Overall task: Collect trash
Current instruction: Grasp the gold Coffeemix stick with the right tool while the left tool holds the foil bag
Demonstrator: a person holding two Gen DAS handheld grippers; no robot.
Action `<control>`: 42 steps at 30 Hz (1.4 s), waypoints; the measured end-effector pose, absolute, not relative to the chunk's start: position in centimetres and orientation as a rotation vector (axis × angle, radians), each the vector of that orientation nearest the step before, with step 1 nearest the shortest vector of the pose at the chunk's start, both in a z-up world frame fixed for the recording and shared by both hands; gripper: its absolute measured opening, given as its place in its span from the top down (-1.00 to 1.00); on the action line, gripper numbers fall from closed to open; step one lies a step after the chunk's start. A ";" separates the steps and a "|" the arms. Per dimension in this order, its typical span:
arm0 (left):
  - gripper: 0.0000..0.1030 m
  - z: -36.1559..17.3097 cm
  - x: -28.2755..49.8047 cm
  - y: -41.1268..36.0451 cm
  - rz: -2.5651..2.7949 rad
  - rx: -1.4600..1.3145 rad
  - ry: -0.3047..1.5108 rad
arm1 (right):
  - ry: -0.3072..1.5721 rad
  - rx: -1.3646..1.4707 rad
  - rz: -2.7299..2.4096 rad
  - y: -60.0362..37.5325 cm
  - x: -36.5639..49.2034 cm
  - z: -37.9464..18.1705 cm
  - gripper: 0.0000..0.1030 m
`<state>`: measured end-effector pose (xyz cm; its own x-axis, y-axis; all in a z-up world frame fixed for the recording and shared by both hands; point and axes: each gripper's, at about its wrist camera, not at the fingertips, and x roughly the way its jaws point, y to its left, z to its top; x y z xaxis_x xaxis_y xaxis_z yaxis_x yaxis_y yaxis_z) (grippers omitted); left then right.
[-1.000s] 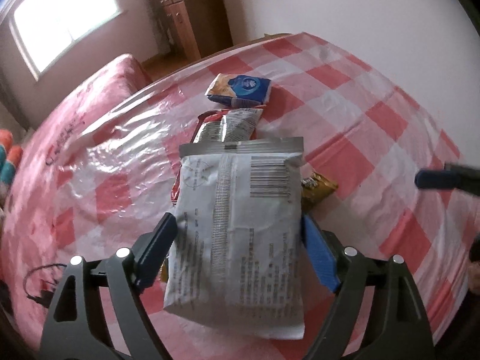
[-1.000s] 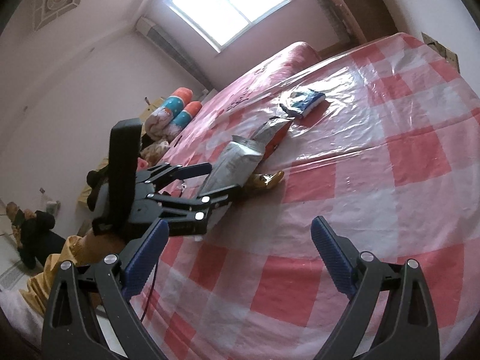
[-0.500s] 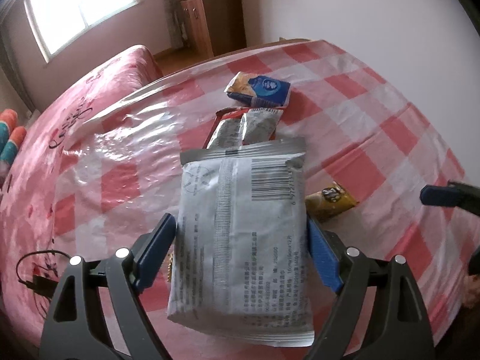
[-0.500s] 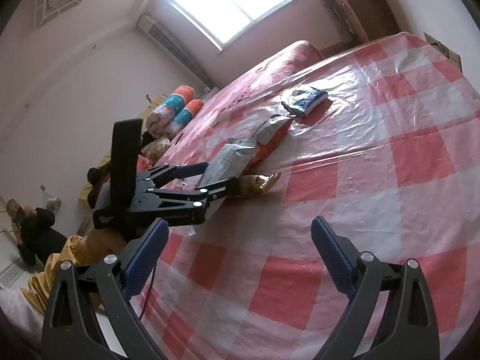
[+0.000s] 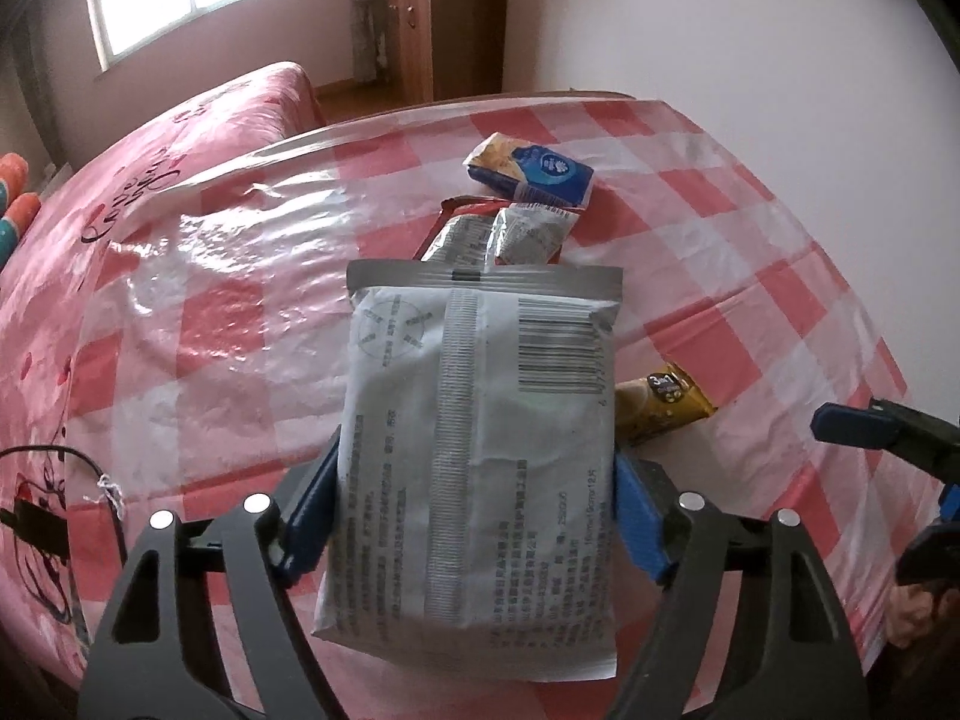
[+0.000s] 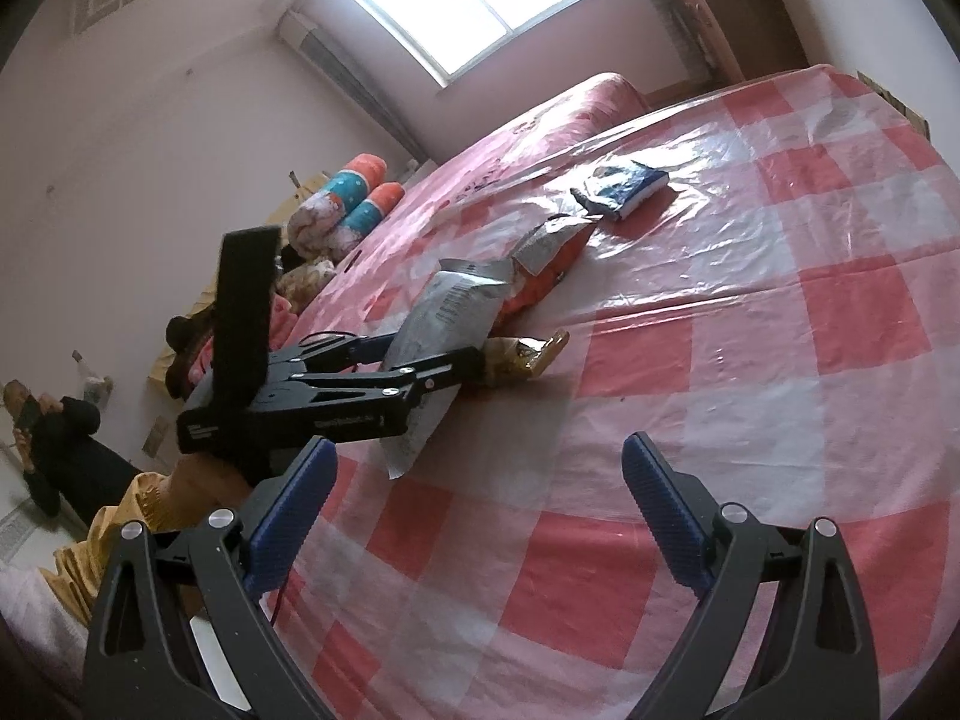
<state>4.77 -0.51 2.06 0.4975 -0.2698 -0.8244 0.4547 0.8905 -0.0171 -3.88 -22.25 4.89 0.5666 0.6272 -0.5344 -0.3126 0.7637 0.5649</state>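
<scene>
My left gripper (image 5: 474, 504) is shut on a large silver-grey snack bag (image 5: 480, 420) and holds it above the checked tablecloth (image 5: 240, 312); it also shows in the right wrist view (image 6: 444, 315). Beyond it lie a red-and-silver wrapper (image 5: 510, 231), a blue-and-white packet (image 5: 531, 171) and a gold sachet (image 5: 660, 402). My right gripper (image 6: 480, 504) is open and empty over the cloth, right of the left gripper (image 6: 414, 375).
The table is covered by a red-and-white checked plastic cloth (image 6: 750, 360). A pink bed (image 5: 150, 138) lies to the left, with a black cable (image 5: 54, 480). A wooden cabinet (image 5: 432, 18) stands by the far wall. A person (image 6: 48, 438) sits on the floor.
My left gripper has lifted the silver bag and drawn back and up, showing more of the gold sachet. The right gripper has barely moved.
</scene>
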 end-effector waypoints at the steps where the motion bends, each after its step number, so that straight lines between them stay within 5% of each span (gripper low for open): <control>1: -0.50 2.1 4.7 -0.3 -0.439 0.200 0.954 | 0.794 0.431 0.569 -22.1 -3.8 4.9 -0.84; 20: -0.48 3.3 0.4 7.3 -0.344 -0.002 0.907 | 0.852 0.202 0.481 -17.4 0.9 6.6 -0.83; 23: -0.48 3.1 -0.5 8.5 -0.335 -0.032 0.919 | 0.855 0.149 0.500 -16.1 2.4 6.5 -0.48; 26: -0.48 3.0 -1.3 9.5 -0.326 -0.056 0.922 | 0.868 0.090 0.512 -14.9 3.9 5.9 -0.37; 42: -0.48 2.6 -3.3 11.4 -0.305 -0.077 0.907 | 0.958 -0.115 0.661 -10.2 -0.7 4.5 -0.26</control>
<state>-3.30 11.37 2.59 0.5766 -0.2924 -0.7629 0.2280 0.9542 -0.1934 -0.66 -10.23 4.54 0.3960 0.4714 -0.7880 -0.5692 0.7994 0.1921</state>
